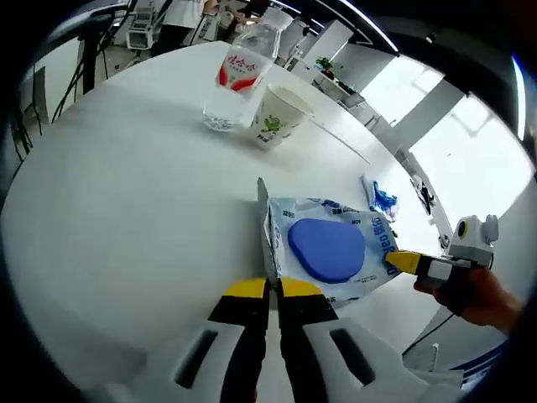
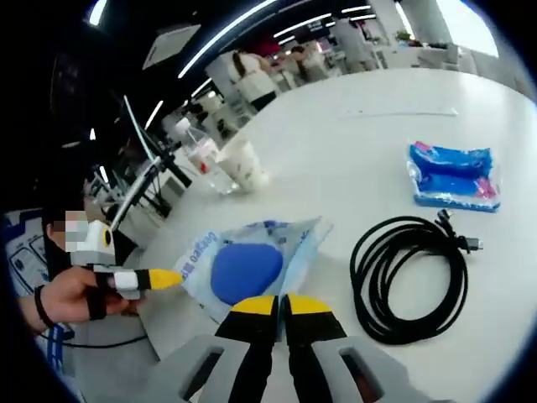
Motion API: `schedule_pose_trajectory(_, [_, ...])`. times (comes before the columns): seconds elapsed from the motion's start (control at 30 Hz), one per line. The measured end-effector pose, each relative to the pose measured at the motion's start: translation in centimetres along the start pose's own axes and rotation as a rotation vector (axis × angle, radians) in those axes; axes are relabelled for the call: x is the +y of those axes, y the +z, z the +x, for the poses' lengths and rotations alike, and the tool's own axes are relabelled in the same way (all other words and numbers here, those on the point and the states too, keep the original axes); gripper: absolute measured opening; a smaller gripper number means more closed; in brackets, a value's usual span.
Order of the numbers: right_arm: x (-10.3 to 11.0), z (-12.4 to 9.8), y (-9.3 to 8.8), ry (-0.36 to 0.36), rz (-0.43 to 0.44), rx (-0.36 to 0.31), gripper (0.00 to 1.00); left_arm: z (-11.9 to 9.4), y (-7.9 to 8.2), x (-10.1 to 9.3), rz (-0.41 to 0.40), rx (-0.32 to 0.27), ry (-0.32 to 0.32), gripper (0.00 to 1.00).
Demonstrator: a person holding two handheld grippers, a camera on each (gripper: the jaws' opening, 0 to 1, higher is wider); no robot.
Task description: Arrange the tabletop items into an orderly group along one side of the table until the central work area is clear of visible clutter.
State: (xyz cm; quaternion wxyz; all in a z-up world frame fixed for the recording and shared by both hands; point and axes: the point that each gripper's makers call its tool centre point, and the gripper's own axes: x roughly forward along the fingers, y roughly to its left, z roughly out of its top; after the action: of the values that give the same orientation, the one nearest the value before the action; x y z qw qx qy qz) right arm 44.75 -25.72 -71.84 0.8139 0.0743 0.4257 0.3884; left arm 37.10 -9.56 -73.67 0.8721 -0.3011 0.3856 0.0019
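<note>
We see both tools pinching the wipes pack (image 1: pixel 329 249): left tool (image 1: pixel 274 287) clenched on one edge, right tool (image 2: pixel 281 304) on the opposite edge.

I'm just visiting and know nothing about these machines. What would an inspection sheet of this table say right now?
Surface: white table, round-edged, mostly bare in the middle.
Job's things: wet-wipes pack with blue lid, held at both ends; water bottle and paper cup standing side by side at the far edge; small blue packet lying apart.
Clutter: nothing seen beyond these.
Grippers: left gripper shut on one edge of the wet-wipes pack; right gripper shut on the opposite edge. A hand holds the left one.
Cables: black cable, coiled, lying beside the pack.
Surroundings: open office with desks, ceiling lights, people standing far off.
</note>
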Motion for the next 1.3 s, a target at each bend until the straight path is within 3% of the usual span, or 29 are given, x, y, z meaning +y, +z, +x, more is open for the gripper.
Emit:
schedule_pose_trajectory(0.27, [-3.2, -1.4, 2.3, -0.040, 0.003, -0.042, 0.00, 3.1, 2.0, -3.6, -0.004, -0.009, -0.076, 0.00])
schedule_pose_trajectory(0.57, [-6.2, -1.2, 6.1, -0.072, -0.002, -0.094, 0.00, 6.4, 3.9, -5.6, -0.014, -0.009, -0.111, 0.00])
schedule_pose_trajectory(0.7, [-6.9, -0.1, 7.6, -0.066, -0.002, -0.104, 0.00, 8.0, 5.2, -5.2, -0.142, -0.050, -0.138, 0.00])
schedule_pose_trajectory(0.77, [-6.9, 0.5, 8.4, -0.055, -0.018, -0.109, 0.00, 8.3, 5.6, -5.1, -0.106, -0.050, -0.131, 0.00])
schedule_pose_trajectory(0.87, [-7.4, 1.4, 9.4, -0.056, -0.046, -0.106, 0.00, 8.9, 5.9, -4.9, -0.133, -0.055, -0.144, 0.00])
schedule_pose_trajectory(1.0, [-8.1, 2.7, 10.5, -0.045, -0.014, -0.123, 0.00, 9.8, 5.6, -4.6, -0.119, -0.032, -0.135, 0.00])
schedule_pose_trajectory(1.13, [-8.9, 3.8, 10.5, -0.065, -0.034, -0.108, 0.00, 10.4, 5.5, -4.4, -0.142, -0.029, -0.129, 0.00])
schedule_pose_trajectory(1.3, [-10.2, 4.4, 10.2, -0.086, 0.016, -0.120, 0.00, 11.2, 6.1, -4.4, -0.179, -0.051, -0.131, 0.00])
